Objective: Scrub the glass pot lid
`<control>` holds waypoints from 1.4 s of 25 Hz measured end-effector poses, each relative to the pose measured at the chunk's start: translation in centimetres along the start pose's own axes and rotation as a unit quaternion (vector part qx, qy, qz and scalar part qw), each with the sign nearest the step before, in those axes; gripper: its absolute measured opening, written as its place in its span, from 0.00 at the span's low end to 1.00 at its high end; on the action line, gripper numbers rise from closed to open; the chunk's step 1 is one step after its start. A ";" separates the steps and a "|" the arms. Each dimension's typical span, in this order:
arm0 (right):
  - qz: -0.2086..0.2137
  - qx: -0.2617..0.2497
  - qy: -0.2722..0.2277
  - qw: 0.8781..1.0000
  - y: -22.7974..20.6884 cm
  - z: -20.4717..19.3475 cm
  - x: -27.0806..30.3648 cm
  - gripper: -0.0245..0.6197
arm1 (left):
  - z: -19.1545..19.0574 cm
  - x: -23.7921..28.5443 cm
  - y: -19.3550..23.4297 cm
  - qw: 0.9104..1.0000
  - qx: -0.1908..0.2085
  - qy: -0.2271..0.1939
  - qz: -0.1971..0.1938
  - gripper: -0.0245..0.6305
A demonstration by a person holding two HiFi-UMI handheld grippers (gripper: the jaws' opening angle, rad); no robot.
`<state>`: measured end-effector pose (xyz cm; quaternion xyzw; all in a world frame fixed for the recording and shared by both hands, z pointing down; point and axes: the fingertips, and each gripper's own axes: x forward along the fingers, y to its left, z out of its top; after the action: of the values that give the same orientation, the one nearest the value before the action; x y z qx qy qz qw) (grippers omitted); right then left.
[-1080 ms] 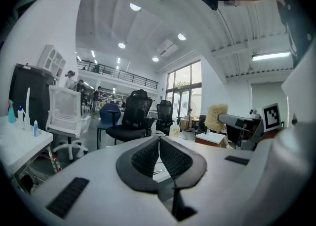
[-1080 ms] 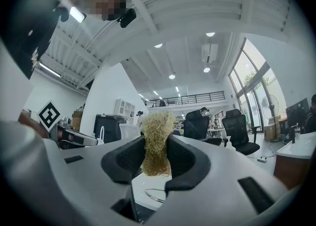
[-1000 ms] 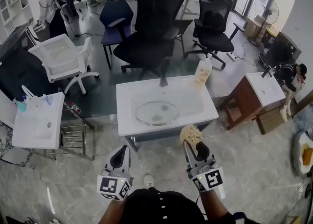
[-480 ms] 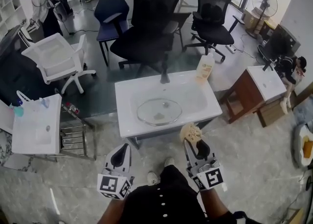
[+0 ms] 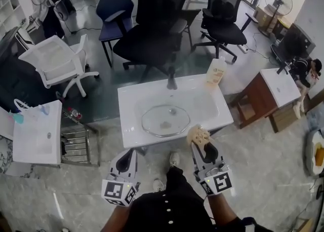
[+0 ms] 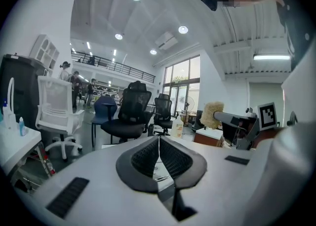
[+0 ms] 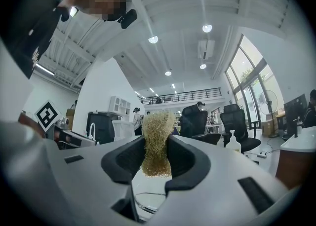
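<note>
Hovering just short of the near edge of the white basin (image 5: 127, 124), both grippers point toward it from the person's body. The left gripper (image 5: 126, 154) sits off the basin's near left corner with its jaws pressed together and nothing between them; in the left gripper view the two ribbed pads (image 6: 148, 157) meet along a thin line. The right gripper (image 5: 203, 148) sits off the basin's near right corner, its jaws clamped on a tan fibrous scrubber (image 5: 198, 136) whose tuft sticks out past the fingertips and reaches the basin's front rim in the head view; whether it touches the rim cannot be told.

Inside the basin's shallow bowl, the glass pot lid (image 5: 165, 120) lies flat, a little toward the near side, its small knob (image 5: 172, 110) on top and smudges showing on the glass. Neither gripper touches it.

At the basin's far edge stands a dark faucet (image 5: 171, 81) near the middle, and a pale pump bottle (image 5: 216, 72) at the far right corner. Beyond the basin are a black office chair (image 5: 152, 28) and, off to the far left, a white chair (image 5: 58, 61).
</note>
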<state>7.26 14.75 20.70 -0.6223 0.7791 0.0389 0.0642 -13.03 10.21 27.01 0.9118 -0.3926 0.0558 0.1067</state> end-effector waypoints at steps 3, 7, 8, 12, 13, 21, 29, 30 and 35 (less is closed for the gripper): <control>0.009 -0.003 0.003 1.000 -1.4 -0.5 1.8 0.26 | 0.2 2.1 0.5 1.000 -0.004 0.002 0.005 0.08; 0.023 -0.003 0.004 1.000 -3.8 -0.9 4.5 0.26 | 1.1 5.3 1.3 1.000 -0.005 0.001 0.015 0.08; 0.028 -0.005 0.003 1.000 -4.4 -1.0 5.2 0.26 | 1.3 6.2 1.6 1.000 -0.006 0.000 0.017 0.08; 0.043 -0.011 0.003 0.999 -7.1 -1.5 8.2 0.26 | 2.0 9.9 2.1 1.000 -0.008 -0.002 0.024 0.08; 0.044 -0.010 0.003 0.999 -7.7 -1.5 8.9 0.26 | 2.3 10.8 2.2 1.000 -0.007 -0.003 0.026 0.08; 0.074 -0.022 0.000 0.997 -12.8 -1.2 14.0 0.26 | 4.9 16.9 3.2 0.999 -0.006 -0.017 0.050 0.08; 0.105 -0.001 0.014 0.994 -15.6 -2.7 17.6 0.26 | 4.9 20.2 3.5 0.997 -0.009 -0.001 0.078 0.08; 0.110 -0.002 0.017 0.994 -15.7 -2.9 17.9 0.26 | 4.8 20.4 3.7 0.997 -0.014 0.003 0.082 0.08; 0.133 -0.010 0.029 0.991 -15.1 -4.3 19.9 0.26 | 2.7 20.5 5.9 0.994 -0.046 0.033 0.091 0.08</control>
<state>17.47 -8.46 22.33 -0.5147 0.8561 0.0370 0.0292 -3.20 -8.79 29.11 0.8640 -0.4723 0.0771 0.1563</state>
